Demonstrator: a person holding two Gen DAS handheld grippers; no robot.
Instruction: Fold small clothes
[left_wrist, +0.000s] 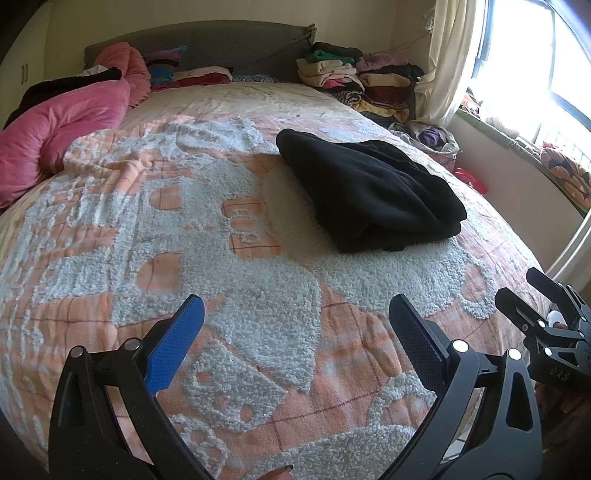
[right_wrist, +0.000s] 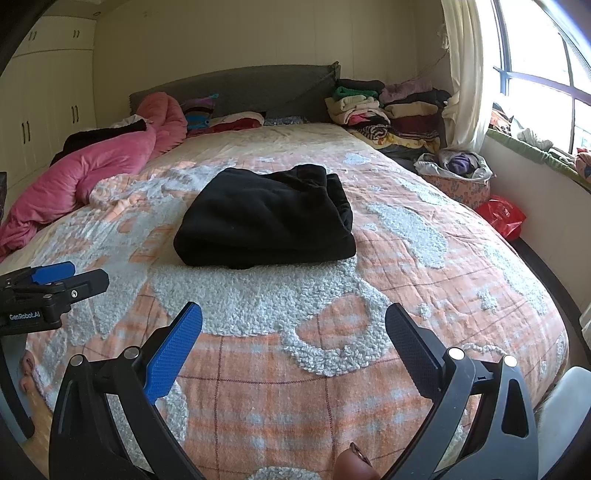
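Note:
A black garment (left_wrist: 369, 192) lies folded into a thick rectangle on the orange-and-white bedspread (left_wrist: 236, 295); it also shows in the right wrist view (right_wrist: 266, 221). My left gripper (left_wrist: 295, 306) is open and empty, held above the bedspread well short of the garment, to its left. My right gripper (right_wrist: 293, 314) is open and empty, in front of the garment and apart from it. The right gripper also shows at the right edge of the left wrist view (left_wrist: 517, 284). The left gripper shows at the left edge of the right wrist view (right_wrist: 88, 273).
A pink duvet (right_wrist: 96, 162) is bunched at the bed's left side. Stacks of folded clothes (right_wrist: 384, 107) sit by the headboard on the right. A basket of clothes (right_wrist: 458, 173) and a red bag (right_wrist: 502, 216) stand on the floor under the window.

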